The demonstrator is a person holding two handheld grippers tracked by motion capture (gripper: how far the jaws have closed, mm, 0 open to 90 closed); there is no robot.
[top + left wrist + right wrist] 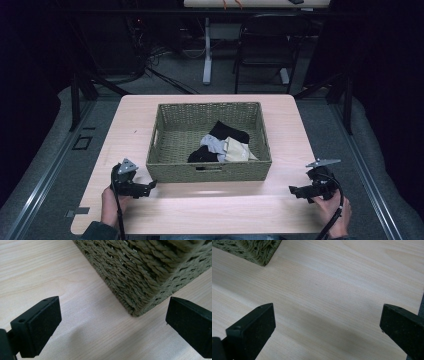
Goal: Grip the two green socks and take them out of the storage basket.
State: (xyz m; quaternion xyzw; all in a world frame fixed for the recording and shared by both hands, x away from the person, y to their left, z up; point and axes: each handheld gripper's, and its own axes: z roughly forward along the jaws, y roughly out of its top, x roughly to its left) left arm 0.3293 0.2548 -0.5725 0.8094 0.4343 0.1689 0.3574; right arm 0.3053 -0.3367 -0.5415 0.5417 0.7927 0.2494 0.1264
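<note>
On 1 light wooden table (150, 212) stands 1 green woven basket (210, 171). Inside it lie 4 visible pieces of cloth: 2 black (228, 132), 1 pale grey (212, 145) and 1 cream (235, 149). A person's 2 hands hold 2 grippers, the left gripper (149, 187) and the right gripper (292, 190). Beyond the table stands 1 dark chair (265, 45).

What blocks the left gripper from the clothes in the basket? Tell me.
The basket's near wall stands between the left gripper and the clothes. The basket has no lid, so nothing visible blocks a reach from above.
</note>
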